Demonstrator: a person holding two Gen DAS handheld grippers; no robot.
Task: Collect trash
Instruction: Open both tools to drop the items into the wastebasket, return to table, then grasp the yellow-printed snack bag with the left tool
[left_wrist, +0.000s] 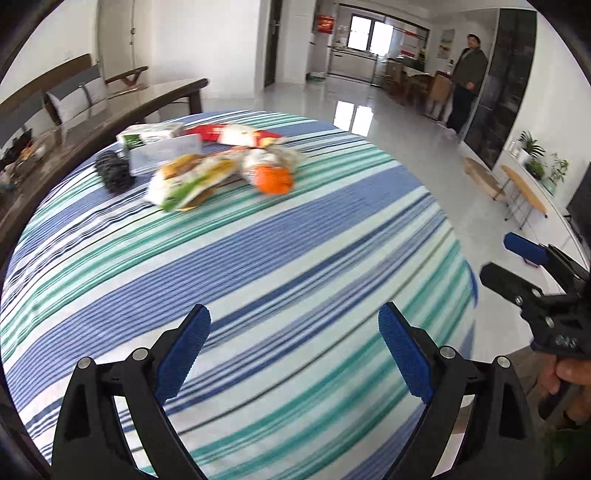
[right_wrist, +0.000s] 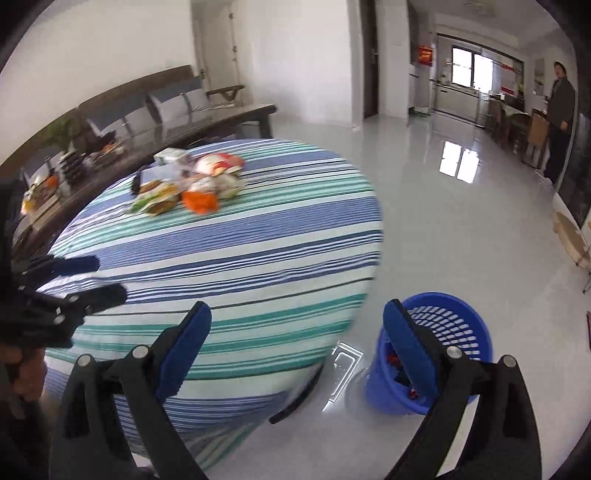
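Note:
A pile of trash lies at the far side of the striped tablecloth (left_wrist: 295, 240): a green and yellow wrapper (left_wrist: 190, 181), an orange wrapper (left_wrist: 273, 179), a red and white packet (left_wrist: 240, 134), a white box (left_wrist: 151, 134) and a black object (left_wrist: 112, 171). The pile also shows in the right wrist view (right_wrist: 188, 184). My left gripper (left_wrist: 293, 354) is open and empty over the near part of the table. My right gripper (right_wrist: 297, 354) is open and empty above the table's right edge. A blue basket (right_wrist: 454, 325) stands on the floor below it, with some trash inside.
A dark wooden bench table (left_wrist: 96, 122) with clutter stands left of the table, a sofa (right_wrist: 147, 107) behind it. A person (left_wrist: 467, 81) stands at the far right by a dark cabinet. A low side table (left_wrist: 524, 188) and plants stand along the right wall.

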